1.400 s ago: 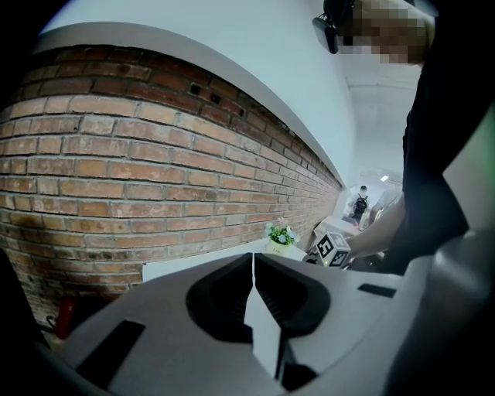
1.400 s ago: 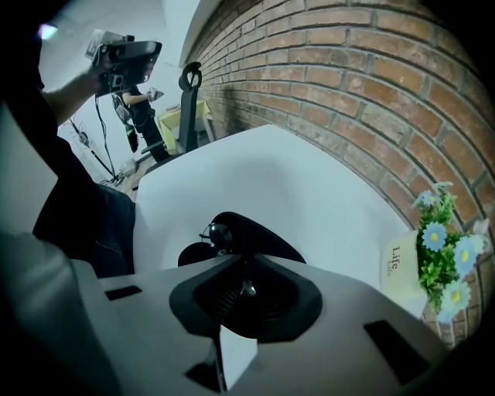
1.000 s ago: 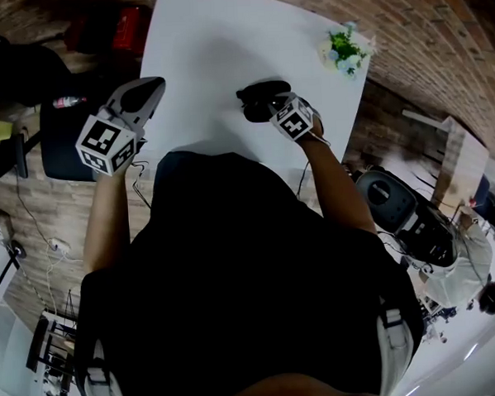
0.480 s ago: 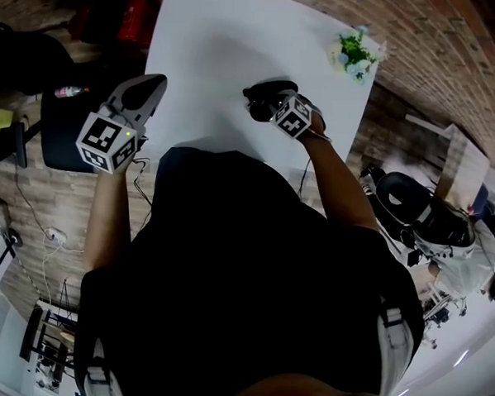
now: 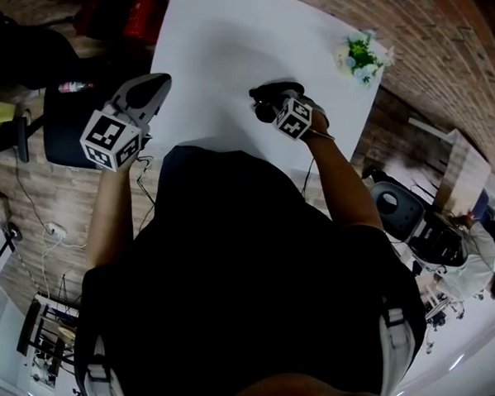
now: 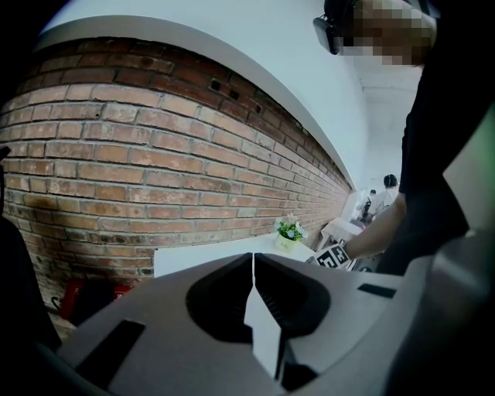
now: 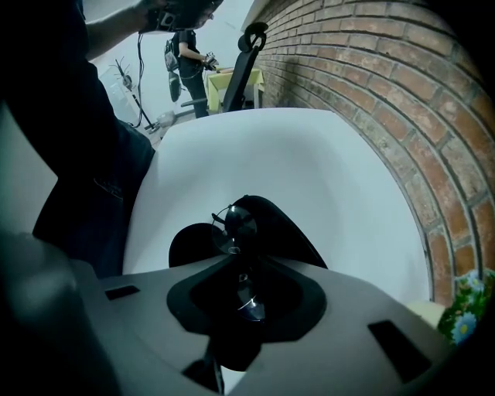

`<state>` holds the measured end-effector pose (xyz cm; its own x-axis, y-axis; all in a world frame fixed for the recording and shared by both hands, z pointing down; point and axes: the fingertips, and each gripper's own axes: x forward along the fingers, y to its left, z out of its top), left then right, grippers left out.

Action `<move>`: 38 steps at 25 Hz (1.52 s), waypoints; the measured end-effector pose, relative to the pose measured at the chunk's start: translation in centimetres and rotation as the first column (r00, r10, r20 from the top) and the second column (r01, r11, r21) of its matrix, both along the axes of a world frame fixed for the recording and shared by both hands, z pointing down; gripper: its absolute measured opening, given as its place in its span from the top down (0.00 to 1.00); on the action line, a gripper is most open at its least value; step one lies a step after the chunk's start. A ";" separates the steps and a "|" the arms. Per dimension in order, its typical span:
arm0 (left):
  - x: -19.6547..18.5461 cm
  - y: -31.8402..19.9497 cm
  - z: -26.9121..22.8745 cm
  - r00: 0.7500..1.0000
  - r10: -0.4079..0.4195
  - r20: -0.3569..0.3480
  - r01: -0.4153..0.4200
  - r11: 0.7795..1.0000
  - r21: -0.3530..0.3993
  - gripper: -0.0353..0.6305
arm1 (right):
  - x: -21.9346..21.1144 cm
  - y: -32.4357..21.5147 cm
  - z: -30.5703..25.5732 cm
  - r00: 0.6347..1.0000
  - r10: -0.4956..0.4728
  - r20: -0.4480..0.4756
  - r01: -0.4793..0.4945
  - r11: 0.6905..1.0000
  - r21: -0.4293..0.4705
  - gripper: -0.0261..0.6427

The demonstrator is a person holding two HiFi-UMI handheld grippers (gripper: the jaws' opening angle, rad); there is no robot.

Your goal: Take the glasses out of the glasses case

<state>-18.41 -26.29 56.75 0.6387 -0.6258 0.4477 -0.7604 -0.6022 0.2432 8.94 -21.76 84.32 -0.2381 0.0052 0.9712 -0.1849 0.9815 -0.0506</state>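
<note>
Right gripper view — right gripper [image 7: 237,263] pinches glasses [image 7: 234,229], case [image 7: 282,230] beyond.

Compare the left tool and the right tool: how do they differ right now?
The left tool has its jaws together on nothing; the right tool is shut on the glasses. The left tool is held by the left edge of the table, away from the glasses case; the right tool is above that open case. Both have their jaws closed.
</note>
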 end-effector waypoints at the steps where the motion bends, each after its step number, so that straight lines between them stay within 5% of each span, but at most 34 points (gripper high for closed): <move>1: 0.0 0.0 0.1 1.000 0.002 0.000 -0.002 1.000 -0.002 0.92 | -0.1 0.0 0.1 1.000 -0.005 0.002 0.005 1.000 -0.005 0.83; 19: -0.9 0.0 0.6 1.000 -0.009 -0.005 0.009 1.000 -0.017 0.92 | -0.7 0.0 1.0 0.990 -0.139 -0.023 0.137 0.989 -0.060 0.88; 38: -0.1 0.8 -0.3 1.000 0.002 -0.001 -0.002 1.000 0.003 0.92 | -0.6 0.0 0.3 0.989 -0.146 -0.026 0.147 0.989 0.014 0.92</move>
<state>-18.54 -25.49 56.48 0.6404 -0.6256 0.4455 -0.7589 -0.6046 0.2420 8.37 -21.81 84.62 -0.2114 0.0226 0.9771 -0.0403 0.9987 -0.0318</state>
